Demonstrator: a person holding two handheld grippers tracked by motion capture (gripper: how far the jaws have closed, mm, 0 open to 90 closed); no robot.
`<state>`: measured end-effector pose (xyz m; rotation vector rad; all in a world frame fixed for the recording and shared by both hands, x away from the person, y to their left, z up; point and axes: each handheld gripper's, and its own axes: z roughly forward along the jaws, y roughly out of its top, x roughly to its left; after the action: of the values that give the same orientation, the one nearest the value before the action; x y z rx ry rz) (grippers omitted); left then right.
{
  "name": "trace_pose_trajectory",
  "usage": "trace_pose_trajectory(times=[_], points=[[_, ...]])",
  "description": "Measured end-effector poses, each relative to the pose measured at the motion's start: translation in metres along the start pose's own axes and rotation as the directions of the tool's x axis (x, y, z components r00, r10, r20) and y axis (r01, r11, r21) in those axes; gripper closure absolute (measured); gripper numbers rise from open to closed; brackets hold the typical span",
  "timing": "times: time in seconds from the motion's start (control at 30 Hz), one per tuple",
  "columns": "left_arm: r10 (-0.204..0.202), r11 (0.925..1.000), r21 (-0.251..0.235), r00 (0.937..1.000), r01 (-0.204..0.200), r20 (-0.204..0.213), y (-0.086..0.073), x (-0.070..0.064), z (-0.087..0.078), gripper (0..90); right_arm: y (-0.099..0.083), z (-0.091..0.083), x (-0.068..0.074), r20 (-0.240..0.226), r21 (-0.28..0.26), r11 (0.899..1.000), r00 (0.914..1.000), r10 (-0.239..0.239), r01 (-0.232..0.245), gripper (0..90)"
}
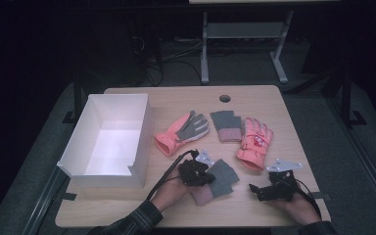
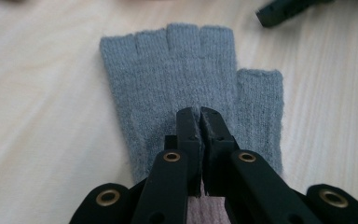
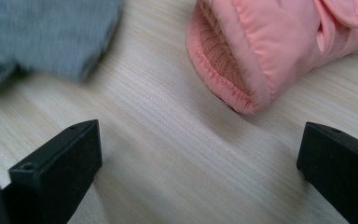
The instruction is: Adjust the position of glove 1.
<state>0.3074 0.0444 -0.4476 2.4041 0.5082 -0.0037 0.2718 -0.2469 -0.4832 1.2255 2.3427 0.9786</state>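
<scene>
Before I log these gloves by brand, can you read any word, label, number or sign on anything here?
No text can be read.
Pink glove: a red-and-white patch on its back, too small and blurred to read.
Grey fingerless glove pinched by the left gripper: plain knit, no label.
White box: no markings.

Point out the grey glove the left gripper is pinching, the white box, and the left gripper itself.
grey glove [image 2: 168, 79], left gripper view, on the knit palm.
white box [image 1: 78, 139], high view, on its left wall.
left gripper [image 2: 200, 114], left gripper view, between the jaw tips.

Left gripper [image 2: 200, 114] jaws pinching grey glove [image 2: 168, 79].
</scene>
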Motion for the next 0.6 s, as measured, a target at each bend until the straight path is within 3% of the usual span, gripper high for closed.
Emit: trace_pose_trajectory(times=[0.23,0.27,0.43,0.6], points=[[0.013,0.9999,0.011,0.9998,-0.013,0.014,-0.002,-0.001,0.005,85.4,0.000,0.000,0.000,0.000,0.000,1.000,1.0000,-0.001,0.001,0.0],[-0.002,1.0000,-0.005,0.9998,0.002,0.022,-0.002,-0.001,0.005,83.6,0.000,0.000,0.000,0.000,0.000,1.000,1.0000,-0.001,0.001,0.0],[-0.010,0.9995,-0.028,0.9995,0.011,0.031,-0.002,0.005,-0.003,63.4,0.000,0.000,0.000,0.000,0.000,1.000,1.0000,-0.001,0.001,0.0],[-0.013,0.9987,-0.048,0.9996,0.015,0.025,-0.002,0.014,-0.013,53.6,0.000,0.000,0.000,0.000,0.000,1.000,1.0000,-0.001,0.001,0.0]])
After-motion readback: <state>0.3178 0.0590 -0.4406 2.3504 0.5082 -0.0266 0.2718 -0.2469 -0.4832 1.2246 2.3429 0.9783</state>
